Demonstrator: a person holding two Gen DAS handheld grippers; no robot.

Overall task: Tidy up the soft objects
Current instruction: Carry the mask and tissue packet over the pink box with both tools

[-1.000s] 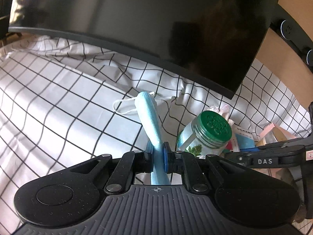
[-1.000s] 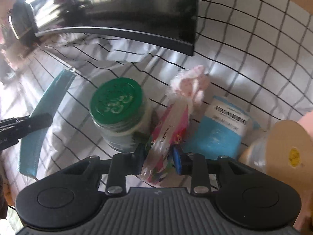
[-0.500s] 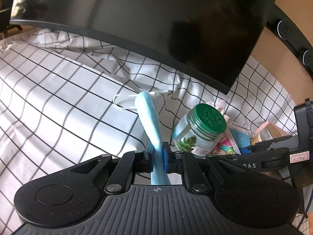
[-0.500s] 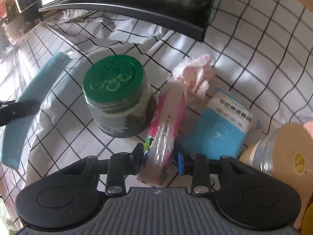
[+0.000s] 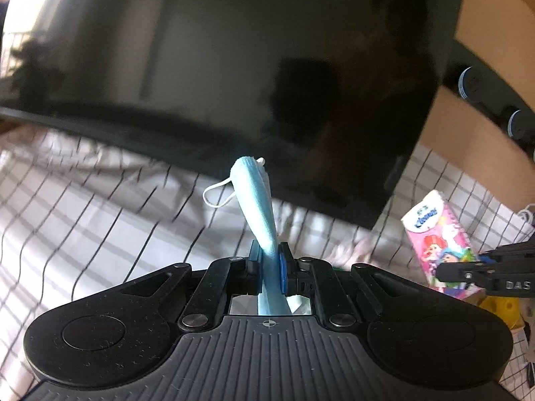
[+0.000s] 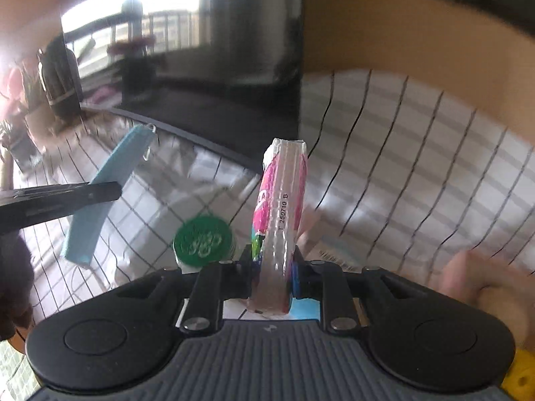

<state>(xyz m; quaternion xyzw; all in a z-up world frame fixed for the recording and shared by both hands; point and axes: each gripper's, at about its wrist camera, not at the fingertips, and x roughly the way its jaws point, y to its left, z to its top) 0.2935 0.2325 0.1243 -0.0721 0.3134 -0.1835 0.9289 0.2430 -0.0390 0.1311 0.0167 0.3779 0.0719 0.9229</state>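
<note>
Both tongs grip loads: left [image 5: 268, 256] mask [image 5: 254, 200], right [image 6: 272, 264] tissue pack [image 6: 281, 220].

Dark monitor [image 5: 234, 67] blocks the far edge of the checked cloth [image 5: 83, 234]. Green-lidded jar [image 6: 203, 240] stands below, mid-cloth. Bare cloth lies open toward the left edge and right of the monitor [image 6: 418, 167].
</note>
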